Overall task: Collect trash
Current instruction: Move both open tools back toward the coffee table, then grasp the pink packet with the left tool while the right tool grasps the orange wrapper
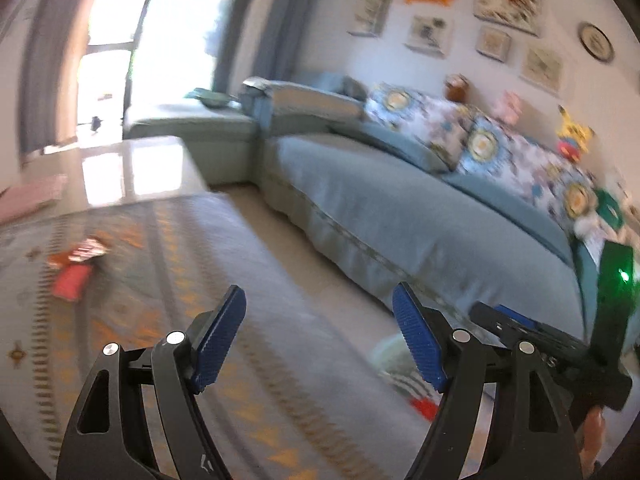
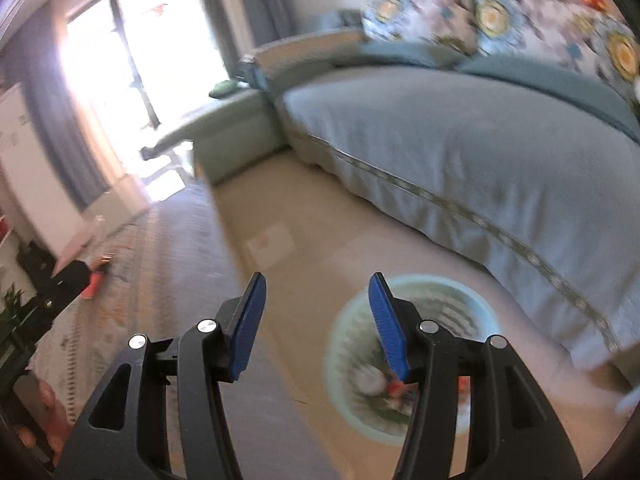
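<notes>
- Right now you are holding both grippers up above the floor beside the sofa (image 2: 480, 152), and both views are smeared, so any judging of small things is going to be rough.
- Your left gripper (image 1: 318, 336) is standing spread wide with nothing between its blue pads (image 1: 218, 344).
- Your right gripper (image 2: 316, 328) is also standing apart and empty; no wrapper is showing between its jaws.
- Below your right gripper the pale round basket (image 2: 476, 300) is sitting on the bare floor just beside the sofa's skirt, and it is already holding some scraps, with white and red bits showing at the bottom.
- Well apart from the basket, red and white wrappers (image 1: 78, 264) are lying on the patterned rug (image 1: 248, 264), off to the left in the left wrist view; they are looking like the next trash to collect.
- Since both grippers are free, you are probably best sending the left one, as it is the nearer to those wrappers.
- While you are swinging over, slow down so the picture is sharpening before you are lowering the jaws.
- Thin wrappers are lying flat, so you are wanting the pads coming down low across an edge that is lifting off the rug, not onto the flat middle.
</notes>
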Tool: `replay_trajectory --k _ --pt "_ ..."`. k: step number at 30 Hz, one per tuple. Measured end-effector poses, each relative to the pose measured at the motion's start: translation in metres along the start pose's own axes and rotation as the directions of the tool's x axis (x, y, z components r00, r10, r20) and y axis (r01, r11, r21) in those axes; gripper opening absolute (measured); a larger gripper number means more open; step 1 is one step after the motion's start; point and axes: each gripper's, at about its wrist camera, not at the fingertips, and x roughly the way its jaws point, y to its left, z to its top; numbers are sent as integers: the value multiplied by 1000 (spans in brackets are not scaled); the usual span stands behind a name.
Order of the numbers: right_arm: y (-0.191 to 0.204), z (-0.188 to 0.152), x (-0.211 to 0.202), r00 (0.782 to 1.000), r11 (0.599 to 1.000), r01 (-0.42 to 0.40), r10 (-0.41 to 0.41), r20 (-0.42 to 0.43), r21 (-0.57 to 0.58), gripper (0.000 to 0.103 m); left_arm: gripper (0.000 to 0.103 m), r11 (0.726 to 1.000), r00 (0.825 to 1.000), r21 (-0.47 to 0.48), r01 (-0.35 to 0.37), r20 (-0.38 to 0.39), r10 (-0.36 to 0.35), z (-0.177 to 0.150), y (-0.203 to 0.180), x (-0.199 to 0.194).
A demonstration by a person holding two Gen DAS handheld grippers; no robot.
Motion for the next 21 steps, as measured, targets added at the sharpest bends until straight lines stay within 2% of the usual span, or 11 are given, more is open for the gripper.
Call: replay_trajectory --k 4,7,9,10,11,14,17,19,21 --pt "54 -4 18 997 995 -70 71 6 -73 54 74 993 994 -58 -107 30 108 8 62 -12" --pt "89 -12 43 995 987 -102 99 -30 -126 55 74 969 974 -105 -223 20 226 10 123 -11" --pt "112 -19 62 991 979 -127 118 -62 -157 55 75 955 962 -124 -270 3 272 12 154 -6" --pt "121 -22 70 989 976 -137 125 -77 -171 55 84 949 956 -113 -293 -14 294 12 173 0" --pt "135 -25 81 986 969 -151 135 -94 -194 55 87 948 953 -90 -304 -36 302 13 186 8" --pt "162 -32 102 980 953 -180 152 -127 -245 55 87 932 931 -54 -359 -88 353 12 216 31" --pt "188 -43 119 975 934 -200 160 -155 -297 55 87 929 920 -67 -363 -186 346 10 242 59" --pt "200 -51 128 970 922 -216 164 -181 -320 55 86 911 893 -44 -411 -222 392 9 252 73" --pt "206 -55 130 969 912 -218 159 -191 -347 55 86 907 880 -29 -420 -257 400 9 259 84"
